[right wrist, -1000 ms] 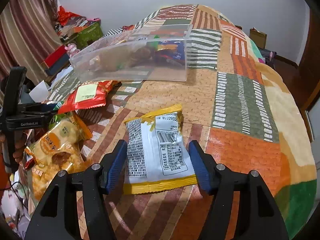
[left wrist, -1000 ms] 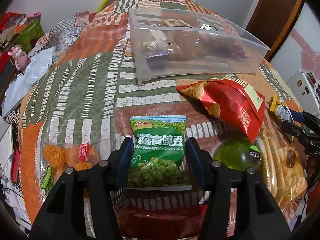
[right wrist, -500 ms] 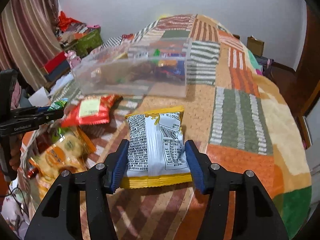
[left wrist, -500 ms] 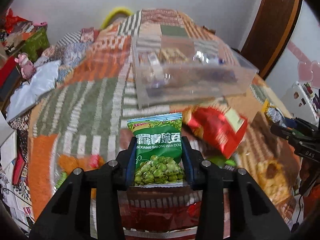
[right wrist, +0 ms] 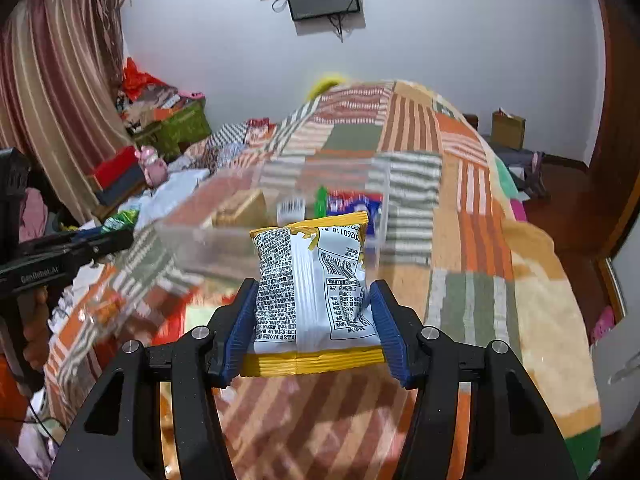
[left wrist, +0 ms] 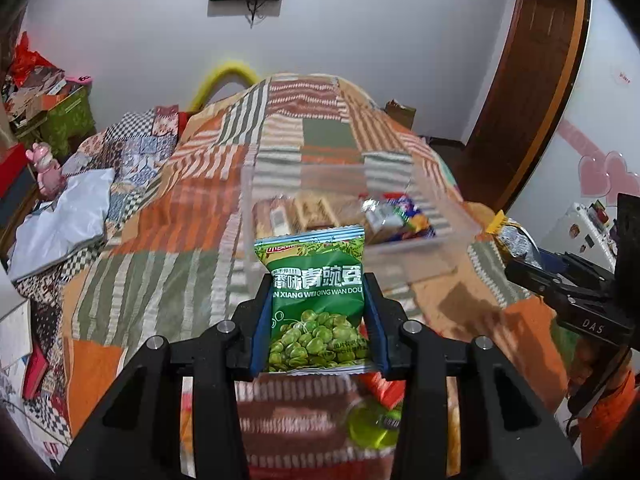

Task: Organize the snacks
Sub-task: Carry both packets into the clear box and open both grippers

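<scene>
with a packet clamped in each of my grippers, i judge i am mid-carry, taking two snacks toward the box ahead. closest to me, my left gripper point(left wrist: 318, 316) has its blue pads pressed on both side edges of a green pea packet point(left wrist: 316, 300), held upright and clear of the bedspread point(left wrist: 160, 272). my right gripper point(right wrist: 314, 320) is squeezed the same way on a yellow-edged packet point(right wrist: 314, 288), its white printed back facing me, also lifted. below the left gripper, a few loose snacks point(left wrist: 372, 424) lie blurred on the bedspread. further off sits the clear plastic box point(left wrist: 460, 236), open-topped, already holding several wrapped snacks. next, i think, both packets need carrying over the near wall of the box, then the pads must part so they drop inside without snagging the rim. the packets look puffy and light, likely to slip if squeezed unevenly.
</scene>
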### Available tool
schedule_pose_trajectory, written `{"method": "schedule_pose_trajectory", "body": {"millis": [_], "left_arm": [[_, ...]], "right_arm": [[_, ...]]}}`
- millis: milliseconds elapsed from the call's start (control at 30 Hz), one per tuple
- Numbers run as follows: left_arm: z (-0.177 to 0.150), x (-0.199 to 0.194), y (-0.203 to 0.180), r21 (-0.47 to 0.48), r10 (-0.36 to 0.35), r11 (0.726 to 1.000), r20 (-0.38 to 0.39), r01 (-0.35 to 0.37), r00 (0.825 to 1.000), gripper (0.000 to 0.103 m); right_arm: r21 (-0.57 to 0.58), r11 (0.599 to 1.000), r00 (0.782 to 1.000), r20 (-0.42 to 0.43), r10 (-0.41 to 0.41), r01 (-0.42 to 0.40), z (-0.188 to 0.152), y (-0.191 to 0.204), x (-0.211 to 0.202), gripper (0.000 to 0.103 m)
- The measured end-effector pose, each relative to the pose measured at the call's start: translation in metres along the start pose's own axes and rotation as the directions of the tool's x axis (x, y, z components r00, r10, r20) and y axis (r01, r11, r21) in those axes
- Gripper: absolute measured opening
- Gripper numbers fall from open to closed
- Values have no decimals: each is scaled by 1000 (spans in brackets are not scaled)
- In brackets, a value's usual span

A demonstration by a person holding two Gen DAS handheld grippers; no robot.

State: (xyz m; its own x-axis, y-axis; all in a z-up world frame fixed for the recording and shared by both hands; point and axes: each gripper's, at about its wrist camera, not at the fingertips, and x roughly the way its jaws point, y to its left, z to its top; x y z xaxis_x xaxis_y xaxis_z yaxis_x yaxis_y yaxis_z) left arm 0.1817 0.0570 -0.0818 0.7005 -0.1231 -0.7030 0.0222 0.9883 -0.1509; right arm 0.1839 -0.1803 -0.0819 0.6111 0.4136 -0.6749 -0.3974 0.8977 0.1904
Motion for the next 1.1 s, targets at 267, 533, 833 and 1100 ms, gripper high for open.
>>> {"method": "schedule_pose_trajectory", "body": {"millis": [267, 533, 833, 1100], "left_arm": [[25, 17, -16, 20, -36, 999, 19, 36, 999, 41], [44, 41, -25, 31, -65, 997, 21, 64, 998, 41], [54, 80, -23, 10, -68, 998, -20, 69, 997, 41], [53, 110, -24, 19, -73, 997, -57, 74, 996, 41]], "right_arm": [[3, 1000, 999, 44, 4, -4, 28, 2, 10, 53], [-12, 1000, 999, 43, -2, 2, 44, 5, 31, 53], [10, 1000, 1000, 0, -6, 6, 48, -5, 69, 53], [3, 1000, 999, -41, -17, 17, 46, -6, 92, 53]]}}
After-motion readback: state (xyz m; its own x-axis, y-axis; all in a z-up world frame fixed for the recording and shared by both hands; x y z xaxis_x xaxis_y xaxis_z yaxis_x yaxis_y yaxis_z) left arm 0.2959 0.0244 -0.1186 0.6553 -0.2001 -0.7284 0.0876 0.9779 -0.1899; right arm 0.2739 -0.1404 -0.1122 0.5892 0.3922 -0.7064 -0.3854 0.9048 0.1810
